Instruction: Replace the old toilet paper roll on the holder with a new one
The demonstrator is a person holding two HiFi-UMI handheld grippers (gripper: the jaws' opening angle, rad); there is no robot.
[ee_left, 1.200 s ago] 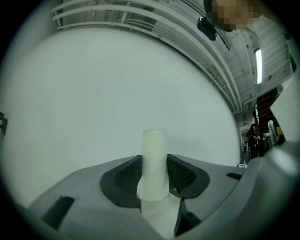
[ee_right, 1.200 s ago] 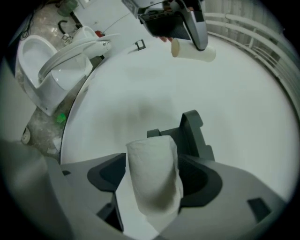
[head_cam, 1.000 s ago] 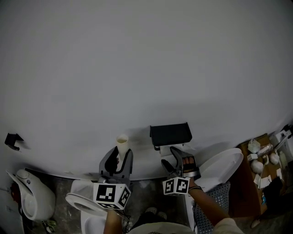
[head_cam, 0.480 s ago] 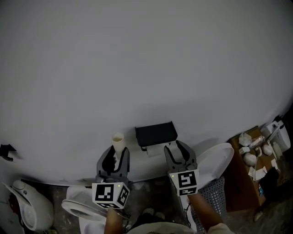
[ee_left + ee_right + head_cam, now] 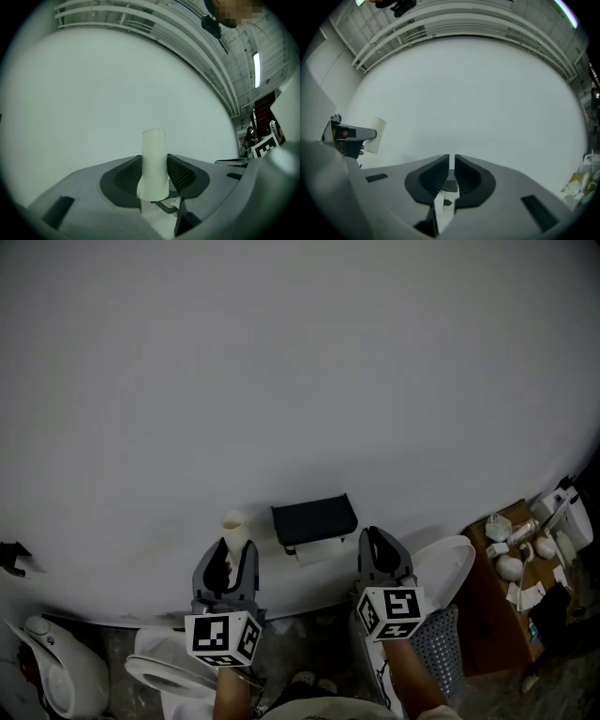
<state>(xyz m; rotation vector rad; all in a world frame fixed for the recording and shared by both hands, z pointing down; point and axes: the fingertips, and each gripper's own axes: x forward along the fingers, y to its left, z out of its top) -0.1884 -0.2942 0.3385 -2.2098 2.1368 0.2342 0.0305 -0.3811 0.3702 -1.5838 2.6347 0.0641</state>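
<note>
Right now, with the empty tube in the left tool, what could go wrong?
The left tool grips the cardboard tube only by its lower part, so it may tilt or slip out, perhaps into the toilet below. The tube looks pinched between the pads; a harder squeeze may crush it.

The right gripper (image 5: 375, 538) no longer lies rolled on its side just under the black holder (image 5: 314, 517). It now stands upright, a little higher in the frame, to the right of the holder and apart from it. Its jaws, wide apart before, have just been closing and now stand all but together with nothing between them. The whole scene sits slightly further left in the head view.
</note>
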